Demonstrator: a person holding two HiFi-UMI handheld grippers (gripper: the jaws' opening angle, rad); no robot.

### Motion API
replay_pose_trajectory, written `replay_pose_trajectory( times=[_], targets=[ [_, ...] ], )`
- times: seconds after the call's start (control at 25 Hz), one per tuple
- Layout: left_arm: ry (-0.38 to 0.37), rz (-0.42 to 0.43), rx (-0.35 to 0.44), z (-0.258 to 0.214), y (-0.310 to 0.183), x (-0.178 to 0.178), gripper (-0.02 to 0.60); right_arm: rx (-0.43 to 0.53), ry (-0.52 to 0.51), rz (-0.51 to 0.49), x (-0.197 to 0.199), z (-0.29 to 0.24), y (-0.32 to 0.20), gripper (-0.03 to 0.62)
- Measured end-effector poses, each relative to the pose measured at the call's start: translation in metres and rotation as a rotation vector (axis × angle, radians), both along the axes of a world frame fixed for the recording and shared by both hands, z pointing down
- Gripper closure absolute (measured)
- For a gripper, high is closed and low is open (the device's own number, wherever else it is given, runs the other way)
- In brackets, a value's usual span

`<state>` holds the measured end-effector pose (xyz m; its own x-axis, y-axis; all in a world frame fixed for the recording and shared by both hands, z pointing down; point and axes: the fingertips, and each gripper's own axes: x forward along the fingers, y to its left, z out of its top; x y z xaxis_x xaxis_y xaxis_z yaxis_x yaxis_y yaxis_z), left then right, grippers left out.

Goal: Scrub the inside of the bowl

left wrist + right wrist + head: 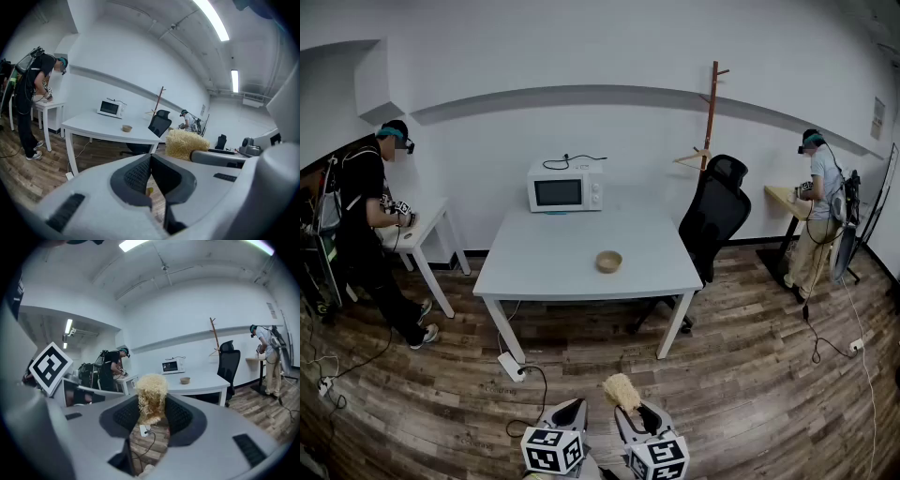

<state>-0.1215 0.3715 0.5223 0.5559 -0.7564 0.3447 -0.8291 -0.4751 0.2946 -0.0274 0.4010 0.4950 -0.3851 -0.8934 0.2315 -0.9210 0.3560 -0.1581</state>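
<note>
A small tan bowl (608, 262) stands alone on the white table (544, 267), far ahead of both grippers; it also shows as the bowl (126, 128) and the bowl (185, 380). My right gripper (632, 411) hangs low over the wooden floor, shut on a pale yellow fibrous scrubber (621, 390). In the right gripper view the scrubber (151, 398) sticks up between the right gripper (151, 414) pads. Beside it my left gripper (570, 407) is shut with nothing in it, and the left gripper (150, 172) pads meet at the tips. The scrubber (186, 144) shows just to its right.
A white microwave (565, 188) sits at the table's back edge. A black office chair (711, 221) stands at the table's right end, with a coat stand (711, 112) behind. A power strip (511, 367) and cables lie on the floor by the table leg. One person (370, 225) works at a side table on the left, another person (820, 211) at the right wall.
</note>
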Motion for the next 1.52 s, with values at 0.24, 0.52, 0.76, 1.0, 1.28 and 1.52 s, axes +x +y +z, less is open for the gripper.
replay_pose_trajectory(
  times=[0.24, 0.52, 0.76, 1.0, 1.28, 1.52],
  targets=[
    [0.027, -0.044, -0.042, 0.004, 0.007, -0.001, 0.563, -0.03, -0.004, -0.002, 0.019, -0.003, 0.004, 0.428],
    [0.021, -0.053, -0.051, 0.004, 0.007, -0.005, 0.563, -0.021, 0.022, -0.029, 0.009, -0.008, 0.006, 0.428],
    [0.018, -0.053, -0.057, 0.008, 0.008, -0.006, 0.563, -0.02, 0.026, -0.043, -0.001, -0.006, 0.011, 0.428],
    [0.028, -0.058, -0.06, 0.008, 0.008, -0.006, 0.563, -0.037, -0.016, -0.035, 0.003, -0.003, 0.013, 0.428],
    [0.019, -0.052, -0.09, 0.021, -0.009, -0.005, 0.563, -0.066, -0.038, -0.025, 0.005, 0.007, -0.003, 0.428],
    [0.03, -0.039, -0.097, 0.023, -0.051, 0.007, 0.563, -0.088, -0.034, -0.009, 0.015, 0.012, -0.035, 0.428]
  ],
)
